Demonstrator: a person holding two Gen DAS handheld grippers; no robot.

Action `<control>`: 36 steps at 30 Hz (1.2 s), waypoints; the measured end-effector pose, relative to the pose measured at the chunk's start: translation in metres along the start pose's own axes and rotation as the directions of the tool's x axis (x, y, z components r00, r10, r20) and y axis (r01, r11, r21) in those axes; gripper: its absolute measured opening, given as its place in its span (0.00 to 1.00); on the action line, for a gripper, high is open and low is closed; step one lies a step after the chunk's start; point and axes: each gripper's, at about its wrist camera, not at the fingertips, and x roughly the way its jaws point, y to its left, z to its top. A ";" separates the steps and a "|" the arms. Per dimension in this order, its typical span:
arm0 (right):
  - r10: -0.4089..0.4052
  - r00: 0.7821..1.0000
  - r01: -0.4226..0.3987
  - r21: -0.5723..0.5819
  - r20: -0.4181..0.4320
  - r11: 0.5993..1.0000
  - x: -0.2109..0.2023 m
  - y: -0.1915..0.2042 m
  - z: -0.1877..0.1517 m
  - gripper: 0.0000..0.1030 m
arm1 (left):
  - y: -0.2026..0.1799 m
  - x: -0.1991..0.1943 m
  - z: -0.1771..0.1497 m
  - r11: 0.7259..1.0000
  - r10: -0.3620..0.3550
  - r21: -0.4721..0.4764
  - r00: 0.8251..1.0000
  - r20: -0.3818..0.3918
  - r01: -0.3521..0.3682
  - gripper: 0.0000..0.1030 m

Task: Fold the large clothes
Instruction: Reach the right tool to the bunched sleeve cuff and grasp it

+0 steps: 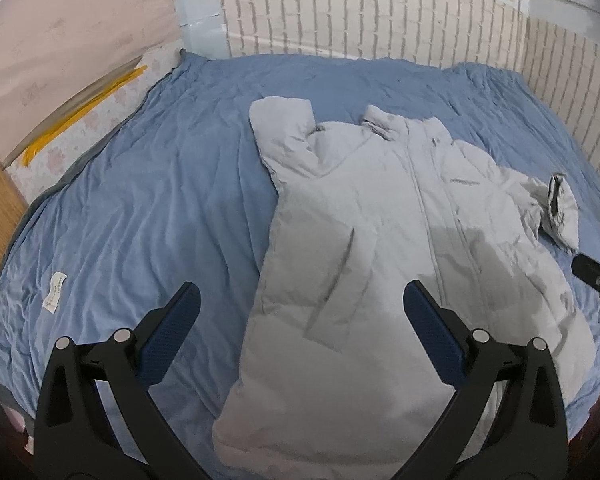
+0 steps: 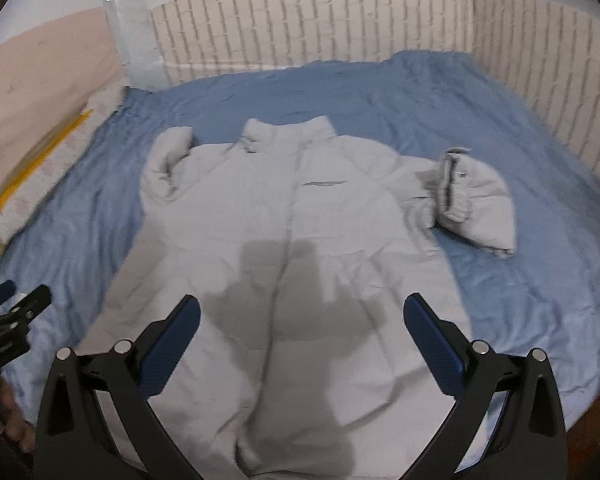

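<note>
Jacket (image 2: pixel 284 248) flat; blue bedding (image 2: pixel 540 280) surrounds it.

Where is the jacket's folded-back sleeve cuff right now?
In the right wrist view the cuff lies at the jacket right side on the blue bedsheet, nearer the brick-pattern wall.

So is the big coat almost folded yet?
Not nearly. Done: the grey coat lies spread front-up on the blue bedspread, zipped, both sleeves bent inward. In hand: nothing; the left gripper and right gripper hover open above its lower half. Left: tucking the sleeves across and folding the body.
</note>
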 end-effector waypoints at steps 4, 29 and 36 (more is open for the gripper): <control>-0.031 0.999 0.032 -0.041 0.031 0.999 0.004 0.004 0.007 0.99 | 0.010 0.007 0.008 0.998 -0.044 -0.047 0.999 0.001 0.044 0.97; -0.229 0.973 0.229 -0.030 -0.015 0.973 0.085 -0.067 0.060 0.98 | 0.018 0.112 0.055 0.999 -0.039 0.019 0.996 -0.084 0.040 0.97; -0.343 0.937 0.341 -0.041 -0.060 0.939 0.148 -0.136 0.082 0.92 | 0.015 0.150 0.067 0.998 -0.006 0.064 0.998 -0.060 0.009 0.97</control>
